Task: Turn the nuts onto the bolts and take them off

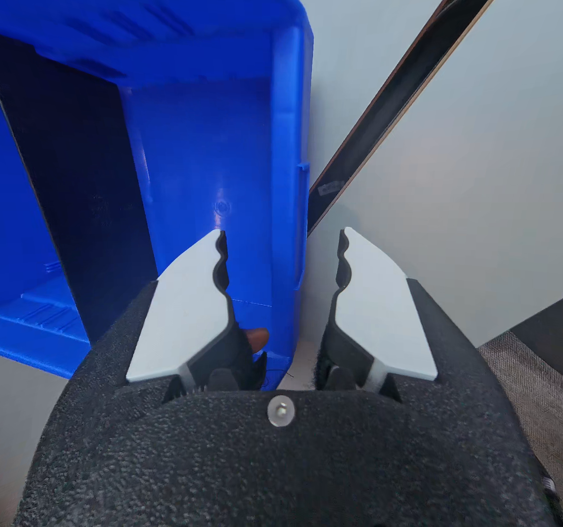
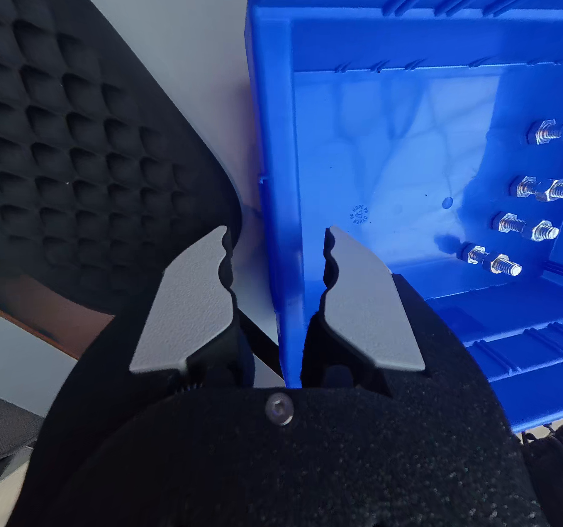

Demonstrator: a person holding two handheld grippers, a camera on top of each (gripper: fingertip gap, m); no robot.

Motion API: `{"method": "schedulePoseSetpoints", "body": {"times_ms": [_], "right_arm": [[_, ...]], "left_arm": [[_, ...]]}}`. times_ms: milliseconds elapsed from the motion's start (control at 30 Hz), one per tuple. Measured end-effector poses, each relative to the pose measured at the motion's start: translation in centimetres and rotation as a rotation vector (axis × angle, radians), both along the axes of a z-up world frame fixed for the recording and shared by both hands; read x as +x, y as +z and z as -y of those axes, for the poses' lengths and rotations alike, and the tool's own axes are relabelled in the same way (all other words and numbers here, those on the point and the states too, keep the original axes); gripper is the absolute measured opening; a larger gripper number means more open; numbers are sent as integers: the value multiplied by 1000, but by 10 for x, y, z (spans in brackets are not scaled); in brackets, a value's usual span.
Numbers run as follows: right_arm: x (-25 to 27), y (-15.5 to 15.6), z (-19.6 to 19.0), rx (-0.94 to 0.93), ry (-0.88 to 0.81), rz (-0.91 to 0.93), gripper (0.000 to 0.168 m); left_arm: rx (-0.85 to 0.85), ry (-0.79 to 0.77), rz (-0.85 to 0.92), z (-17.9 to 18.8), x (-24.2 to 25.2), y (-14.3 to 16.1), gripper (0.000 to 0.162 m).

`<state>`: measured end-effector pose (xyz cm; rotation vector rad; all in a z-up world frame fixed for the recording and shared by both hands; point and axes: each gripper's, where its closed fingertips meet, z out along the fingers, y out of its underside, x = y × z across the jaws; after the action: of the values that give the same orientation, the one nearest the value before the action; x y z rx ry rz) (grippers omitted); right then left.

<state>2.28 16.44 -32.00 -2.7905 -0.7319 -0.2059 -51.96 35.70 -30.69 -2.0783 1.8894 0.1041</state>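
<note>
Two grippers, left [image 1: 283, 232] and right [image 2: 275, 229], are spread, straddling opposite bin [image 2: 396, 40] walls, probably steadying it; bolts [image 2: 505, 226] are untouched.

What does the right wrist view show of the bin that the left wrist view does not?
Only the right wrist view shows the bolts sticking out of the bin's inner face, nuts threaded on them, and a black dimpled chair back at the left. Only the left wrist view shows a dark slanted board edge and grey fabric at the right. Both show the blue bin, tipped so its open side faces the cameras, with a side wall standing between the spread fingers of the left gripper and the right gripper.
</note>
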Motion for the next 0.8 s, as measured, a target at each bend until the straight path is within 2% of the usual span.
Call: {"method": "schedulePoseSetpoints", "body": {"times_ms": [267,467,533,800], "right_arm": [[7,-6,-1,-65,17,22,50],[8,-13,-3,-123,70,40,37],[3,-15,-1,-154,110,18,24],[4,-15,-1,-146,315,133,24]], "left_arm": [[-63,-19,-140,-6,-6,-25,58],[-96,-63,-175,-3,-5,-34,32],[-111,-82,-175,0,-4,-36,24],[-95,-172,-173,-1,-1,-36,25]]}}
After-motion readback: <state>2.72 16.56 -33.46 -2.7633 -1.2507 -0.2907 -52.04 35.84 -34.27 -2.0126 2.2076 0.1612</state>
